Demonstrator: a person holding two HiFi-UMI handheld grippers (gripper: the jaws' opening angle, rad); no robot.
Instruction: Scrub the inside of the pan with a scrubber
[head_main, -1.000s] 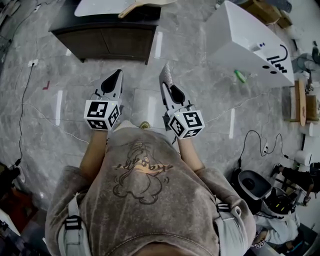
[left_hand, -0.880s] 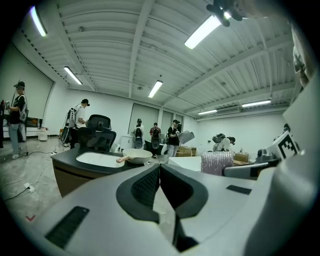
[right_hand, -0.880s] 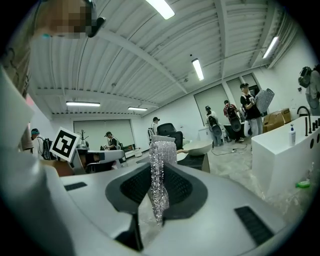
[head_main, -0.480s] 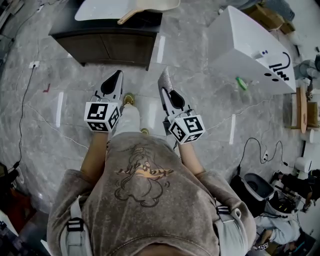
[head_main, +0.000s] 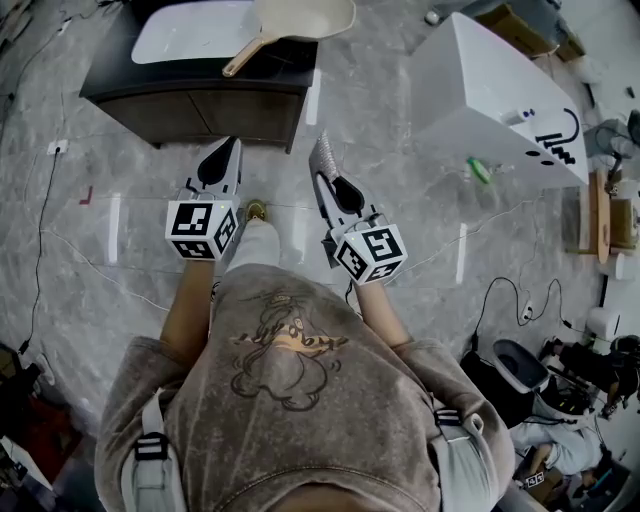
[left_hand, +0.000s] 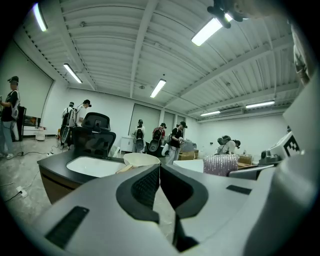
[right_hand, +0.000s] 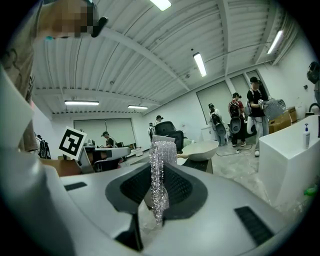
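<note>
Cabinet (head_main: 200, 100) and pan (head_main: 300, 18) sit nearer than before. Left gripper (left_hand: 160, 172) closed, empty. Right gripper (right_hand: 159, 192) clamps the silvery scrubber (right_hand: 162, 155).

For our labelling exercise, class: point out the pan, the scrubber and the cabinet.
pan (head_main: 305, 15), head view, on its cream bowl.
scrubber (right_hand: 161, 175), right gripper view, on its silvery mesh, mid-length.
cabinet (head_main: 200, 115), head view, on its dark front.

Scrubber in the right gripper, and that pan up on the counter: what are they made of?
The scrubber looks like silvery metal wire or foil mesh, because it glitters in fine sparkly strands. The pan has a smooth, matte cream bowl, perhaps coated metal. Its tan handle looks wooden, though I can't be sure.
</note>
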